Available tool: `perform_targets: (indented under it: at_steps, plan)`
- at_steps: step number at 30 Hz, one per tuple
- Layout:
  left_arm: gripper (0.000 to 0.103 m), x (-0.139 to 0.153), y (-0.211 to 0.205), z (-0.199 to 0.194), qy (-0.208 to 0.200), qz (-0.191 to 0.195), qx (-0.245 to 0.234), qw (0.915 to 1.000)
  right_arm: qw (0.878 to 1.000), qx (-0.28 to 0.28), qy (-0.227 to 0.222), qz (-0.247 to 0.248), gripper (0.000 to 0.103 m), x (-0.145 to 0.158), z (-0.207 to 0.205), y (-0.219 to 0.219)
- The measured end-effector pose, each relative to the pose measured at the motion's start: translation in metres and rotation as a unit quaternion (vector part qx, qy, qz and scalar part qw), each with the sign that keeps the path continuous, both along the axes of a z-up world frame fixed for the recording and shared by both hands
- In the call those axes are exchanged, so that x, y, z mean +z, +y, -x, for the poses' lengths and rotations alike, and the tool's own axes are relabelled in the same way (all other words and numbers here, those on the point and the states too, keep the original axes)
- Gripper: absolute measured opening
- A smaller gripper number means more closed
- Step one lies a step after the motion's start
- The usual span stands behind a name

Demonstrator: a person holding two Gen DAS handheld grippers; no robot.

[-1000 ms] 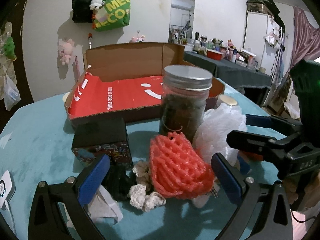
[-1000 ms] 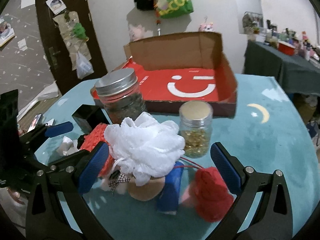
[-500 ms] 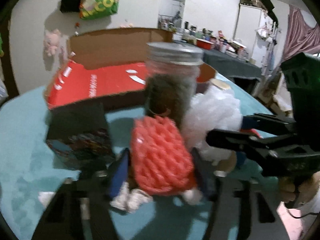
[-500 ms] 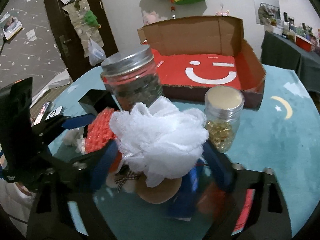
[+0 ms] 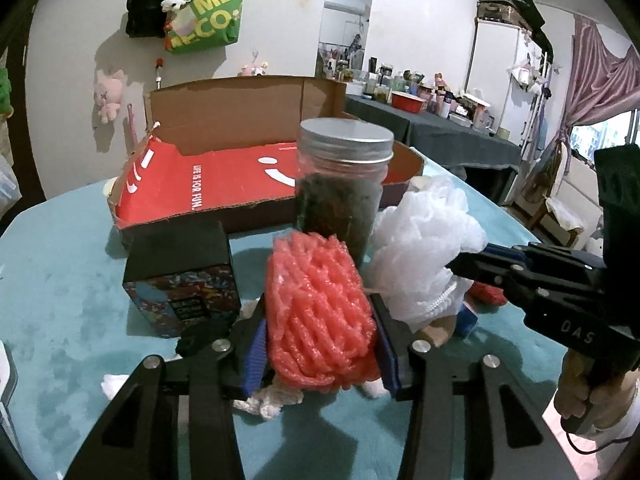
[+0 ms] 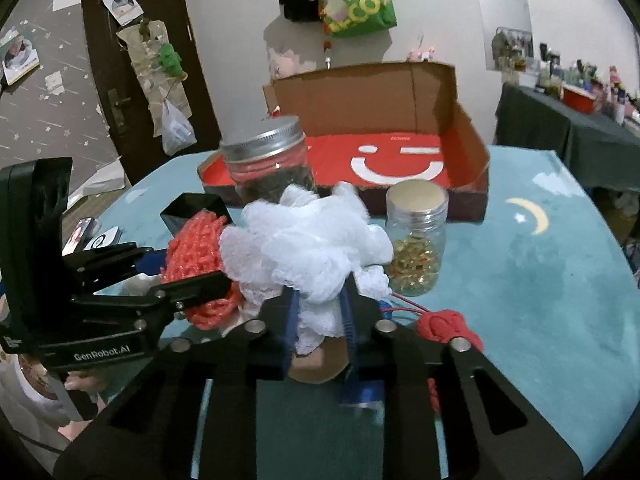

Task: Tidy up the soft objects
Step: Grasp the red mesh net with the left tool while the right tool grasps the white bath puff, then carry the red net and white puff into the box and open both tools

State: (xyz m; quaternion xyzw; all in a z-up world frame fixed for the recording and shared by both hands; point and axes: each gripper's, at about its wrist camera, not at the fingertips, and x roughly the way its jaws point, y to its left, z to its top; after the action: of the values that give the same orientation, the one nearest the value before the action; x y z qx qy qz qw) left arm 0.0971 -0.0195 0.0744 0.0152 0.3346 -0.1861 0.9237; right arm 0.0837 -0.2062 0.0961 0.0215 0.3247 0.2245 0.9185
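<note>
Left claw [image 5: 320, 344]: closing on my red mesh [image 5: 320, 312]. Right claw [image 6: 320, 332]: clamped on white pouf [image 6: 308, 248]. Both on cloth before box [image 6: 472, 148] (empty); nothing sorted yet, red knot [image 6: 448, 324] waiting.

1. The white mesh puff [image 6: 308, 248] is pinched between the blue pads of the right gripper [image 6: 320, 324].
2. The red foam net [image 6: 196, 252] is clamped by the left gripper [image 6: 188, 276], just left of the puff.
3. Behind them, a dark-filled jar [image 6: 272, 168] and a small jar [image 6: 416, 236] are seen upright before the red-lined box [image 6: 472, 148].
4. A red knot [image 6: 448, 324] lies on the teal counter [image 6: 540, 292].
</note>
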Motion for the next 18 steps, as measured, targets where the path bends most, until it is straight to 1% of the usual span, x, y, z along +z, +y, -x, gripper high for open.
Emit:
perform_targets:
  at_steps: [4,10,18]
  plan:
    - [0.048,0.003,0.001,0.002,-0.003,-0.001,0.0,1.0,1.0,-0.007,-0.013,0.008,0.01,0.002,0.006,0.002]
    - [0.048,0.007,0.006,0.006,-0.008,0.003,0.002,1.0,0.999,-0.022,-0.032,0.009,0.009,0.011,0.015,-0.002]
    - [0.048,0.012,0.016,0.012,-0.018,-0.001,0.011,0.9998,0.999,-0.036,-0.037,0.012,0.009,0.015,0.019,-0.011]
